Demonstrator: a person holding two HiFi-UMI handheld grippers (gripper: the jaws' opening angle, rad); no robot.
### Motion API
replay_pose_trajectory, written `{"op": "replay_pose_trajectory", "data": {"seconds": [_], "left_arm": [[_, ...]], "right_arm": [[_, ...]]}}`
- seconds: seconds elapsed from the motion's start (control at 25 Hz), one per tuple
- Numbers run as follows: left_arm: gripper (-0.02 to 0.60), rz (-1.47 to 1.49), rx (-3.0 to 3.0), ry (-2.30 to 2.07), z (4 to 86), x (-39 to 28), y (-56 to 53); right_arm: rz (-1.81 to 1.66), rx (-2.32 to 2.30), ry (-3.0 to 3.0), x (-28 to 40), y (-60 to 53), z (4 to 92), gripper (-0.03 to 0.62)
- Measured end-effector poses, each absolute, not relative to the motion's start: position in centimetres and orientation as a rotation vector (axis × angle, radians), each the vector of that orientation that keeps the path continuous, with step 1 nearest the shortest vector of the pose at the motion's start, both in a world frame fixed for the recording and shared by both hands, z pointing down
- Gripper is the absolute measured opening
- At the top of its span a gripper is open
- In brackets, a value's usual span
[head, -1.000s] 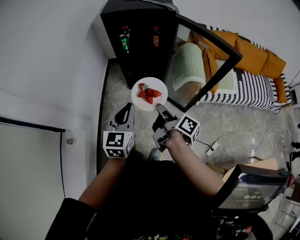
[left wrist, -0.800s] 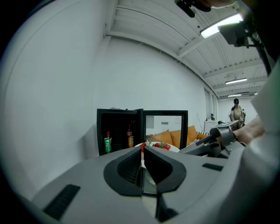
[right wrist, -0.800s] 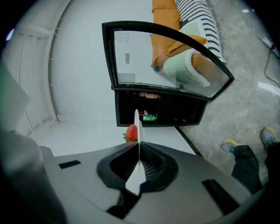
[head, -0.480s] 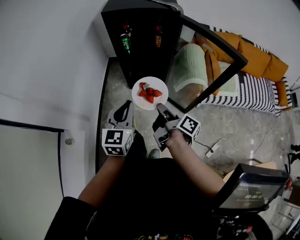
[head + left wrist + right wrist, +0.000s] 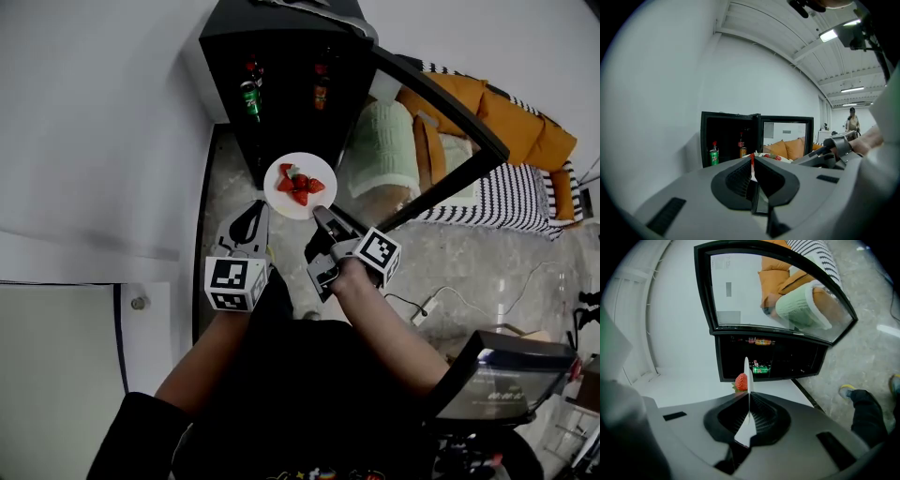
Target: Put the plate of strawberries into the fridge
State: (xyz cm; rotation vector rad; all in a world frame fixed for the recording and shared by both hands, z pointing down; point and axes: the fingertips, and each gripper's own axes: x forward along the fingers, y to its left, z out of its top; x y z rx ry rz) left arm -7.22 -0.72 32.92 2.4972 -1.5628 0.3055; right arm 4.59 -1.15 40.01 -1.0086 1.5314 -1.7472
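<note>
Left gripper (image 5: 257, 209): my jaws are pinched on the plate (image 5: 320, 167), near-left rim.
Right gripper (image 5: 320, 215): jaws clamped on the near-right rim, same as before.
Strawberries (image 5: 298, 185): on the plate, still just outside the open fridge (image 5: 281, 56).
Door (image 5: 441, 117): sits further right in the head view now.

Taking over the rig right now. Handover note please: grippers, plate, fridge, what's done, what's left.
Right gripper: shut on the rim of the plate, carrying it.
Left gripper: jaws together, tips beside the plate's near rim; contact unclear.
Strawberries sit on the plate, held in the air in front of the fridge, whose door is open.
Done: plate picked up, door open.
Left: set the plate inside, release, probably shut the door.
</note>
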Motion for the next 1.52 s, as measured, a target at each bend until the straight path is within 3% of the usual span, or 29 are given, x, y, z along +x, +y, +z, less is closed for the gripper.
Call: {"op": "replay_pose_trajectory", "data": {"seconds": [1.52], "left_arm": [[0.018, 0.272, 2.629, -1.208, 39.7, -11.7, -27.0]], "right_arm": [[-1.678, -1.201, 1.318, -1.4, -23.8, 48.2, 0.014]]}}
